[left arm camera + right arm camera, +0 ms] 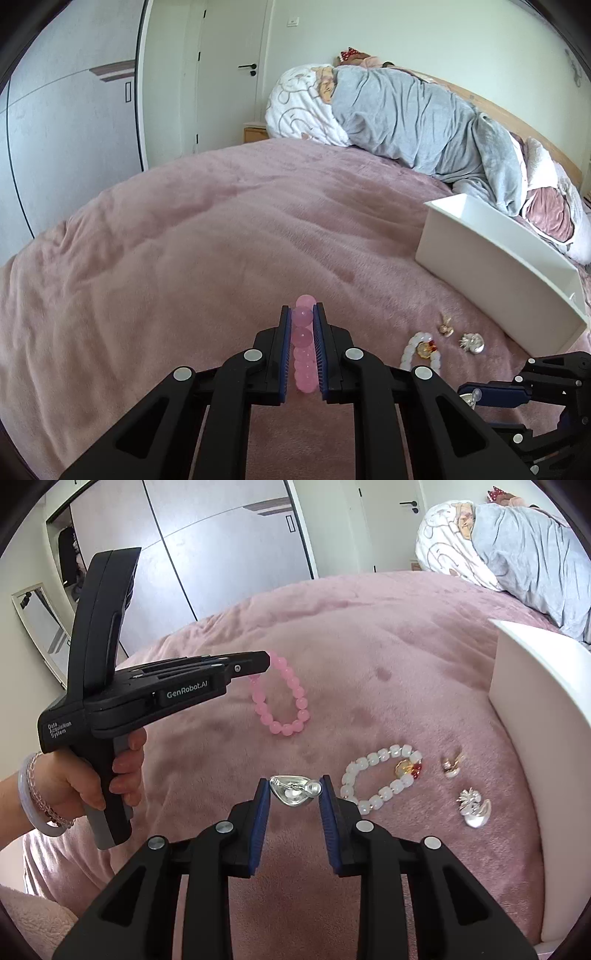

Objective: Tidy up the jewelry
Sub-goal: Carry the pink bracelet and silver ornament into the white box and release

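- The bead bracelet (284,698) hangs from the left gripper (266,661), above the bed cover (369,635), at far left.
- A brooch (294,791) sits between the right gripper's (294,794) fingers, nearer.
- To the right, a second bracelet (380,779) lies on the cover.
- Further right lie two small brooches (453,766) (474,808).
- The box (535,709) stands at far right.

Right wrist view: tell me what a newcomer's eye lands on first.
The pink bead bracelet dangles from the left tongs above the pink blanket. Nearer, the right tongs pinch a silver brooch. A white bead bracelet lies to the right, beside the white box.
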Motion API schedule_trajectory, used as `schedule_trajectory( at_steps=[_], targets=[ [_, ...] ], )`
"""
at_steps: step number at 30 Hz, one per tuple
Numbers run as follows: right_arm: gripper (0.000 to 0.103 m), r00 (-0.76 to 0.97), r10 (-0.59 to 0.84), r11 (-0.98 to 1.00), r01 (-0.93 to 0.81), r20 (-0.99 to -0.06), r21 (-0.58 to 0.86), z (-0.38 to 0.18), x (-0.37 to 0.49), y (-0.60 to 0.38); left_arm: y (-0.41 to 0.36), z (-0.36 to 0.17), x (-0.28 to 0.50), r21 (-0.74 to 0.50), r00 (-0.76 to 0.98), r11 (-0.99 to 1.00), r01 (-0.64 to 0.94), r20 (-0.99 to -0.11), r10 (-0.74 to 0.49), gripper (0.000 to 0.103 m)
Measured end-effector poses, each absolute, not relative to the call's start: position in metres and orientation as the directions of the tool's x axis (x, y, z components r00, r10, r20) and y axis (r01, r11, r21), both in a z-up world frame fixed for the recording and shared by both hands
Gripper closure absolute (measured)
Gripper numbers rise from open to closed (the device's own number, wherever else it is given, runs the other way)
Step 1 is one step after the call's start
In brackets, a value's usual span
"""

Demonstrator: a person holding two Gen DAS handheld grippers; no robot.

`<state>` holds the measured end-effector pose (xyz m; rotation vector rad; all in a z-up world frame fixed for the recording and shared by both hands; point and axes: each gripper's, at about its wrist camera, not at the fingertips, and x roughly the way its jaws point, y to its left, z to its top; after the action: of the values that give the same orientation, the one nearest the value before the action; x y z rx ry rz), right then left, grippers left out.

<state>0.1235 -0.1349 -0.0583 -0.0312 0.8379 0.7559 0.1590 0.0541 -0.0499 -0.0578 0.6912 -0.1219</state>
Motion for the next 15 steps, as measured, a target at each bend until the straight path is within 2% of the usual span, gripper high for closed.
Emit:
schedule_trajectory(
  at_steps=[8, 15],
  targets=[
    [0.076, 0.542, 0.601, 0.771, -0.585, -0.587, 0.25, 0.004, 0.122, -0.178, 0.007, 0.003, 0.157, -0.047, 0.799, 0.981, 0.191, -0.573, -0.183, 0.086],
    [0.076, 0.662, 0.561, 0.822, -0.518, -0.497, 0.239, 0.053, 0.121, -0.231, -0.037, 0.045, 0.161, -0.057, 0.808, 0.962, 0.268, -0.531, -0.257, 0.086]
  ],
)
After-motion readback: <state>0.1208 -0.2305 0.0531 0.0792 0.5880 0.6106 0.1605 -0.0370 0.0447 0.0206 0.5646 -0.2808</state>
